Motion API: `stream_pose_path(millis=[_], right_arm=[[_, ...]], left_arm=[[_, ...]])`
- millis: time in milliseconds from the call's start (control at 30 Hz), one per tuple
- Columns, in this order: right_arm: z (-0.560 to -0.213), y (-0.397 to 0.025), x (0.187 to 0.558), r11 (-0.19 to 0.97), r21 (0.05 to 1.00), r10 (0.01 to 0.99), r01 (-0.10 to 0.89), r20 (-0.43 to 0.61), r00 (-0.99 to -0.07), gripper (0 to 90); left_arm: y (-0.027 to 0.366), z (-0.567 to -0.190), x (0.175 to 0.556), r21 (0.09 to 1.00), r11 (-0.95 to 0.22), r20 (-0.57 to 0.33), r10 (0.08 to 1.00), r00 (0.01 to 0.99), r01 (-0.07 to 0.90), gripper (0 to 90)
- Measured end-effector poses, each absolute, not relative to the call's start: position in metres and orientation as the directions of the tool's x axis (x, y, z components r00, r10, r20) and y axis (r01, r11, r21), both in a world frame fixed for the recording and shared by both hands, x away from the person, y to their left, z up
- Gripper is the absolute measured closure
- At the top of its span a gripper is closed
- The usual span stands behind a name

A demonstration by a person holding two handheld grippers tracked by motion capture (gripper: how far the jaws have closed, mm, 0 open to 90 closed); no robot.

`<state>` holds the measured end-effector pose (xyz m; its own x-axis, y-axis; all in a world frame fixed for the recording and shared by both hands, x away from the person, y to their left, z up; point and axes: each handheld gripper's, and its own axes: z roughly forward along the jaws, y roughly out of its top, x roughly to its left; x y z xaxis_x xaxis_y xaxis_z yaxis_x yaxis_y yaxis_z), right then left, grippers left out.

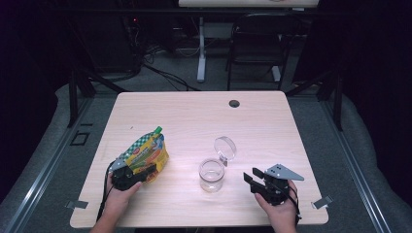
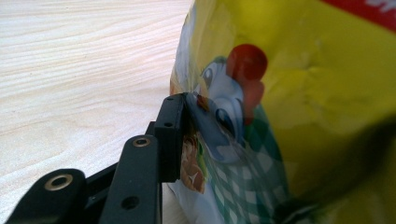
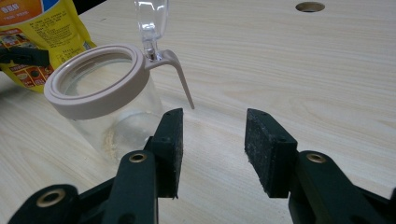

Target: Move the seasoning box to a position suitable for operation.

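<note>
Presently listed: pouch (image 1: pixel 145 154), a soft printed spout bag with a green cap, lying tilted on the left of the surface (image 1: pixel 194 116), its lower end pinched by the left claw (image 1: pixel 135 174), which is closed on it. Judged light to middling, limp and slick-skinned; the film will buckle and slide, so the grip is best kept on a flat seam or low on the body, not the bulging middle. Jar (image 1: pixel 212 174), clear, with a beige rim and a clear hinged lid standing open, stands at centre, near the pouch but apart. Judged rigid, smooth, breakable if glass; hold across the body below the rim. Right claw (image 1: pixel 255 182) sits just right of the jar, jaws wide apart, holding nothing.
</note>
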<state>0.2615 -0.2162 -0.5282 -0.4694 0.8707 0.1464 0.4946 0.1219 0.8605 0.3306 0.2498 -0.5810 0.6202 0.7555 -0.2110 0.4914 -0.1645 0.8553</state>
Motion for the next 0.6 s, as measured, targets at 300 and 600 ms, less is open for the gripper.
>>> stream_pose_path(millis=[300,600], right_arm=[[-0.5284,-0.2163,0.2617,0.116,0.862,0.872,0.493,0.150,-0.467,57.3],[-0.5282,-0.2167,0.2615,0.121,0.860,0.873,0.496,0.146,-0.466,57.4]], left_arm=[[0.2495,-0.5788,0.3301,0.851,-0.196,-0.189,0.750,0.634,0.486,63.3],[0.2507,-0.5801,0.3287,0.847,-0.168,-0.229,0.740,0.632,0.504,62.8]])
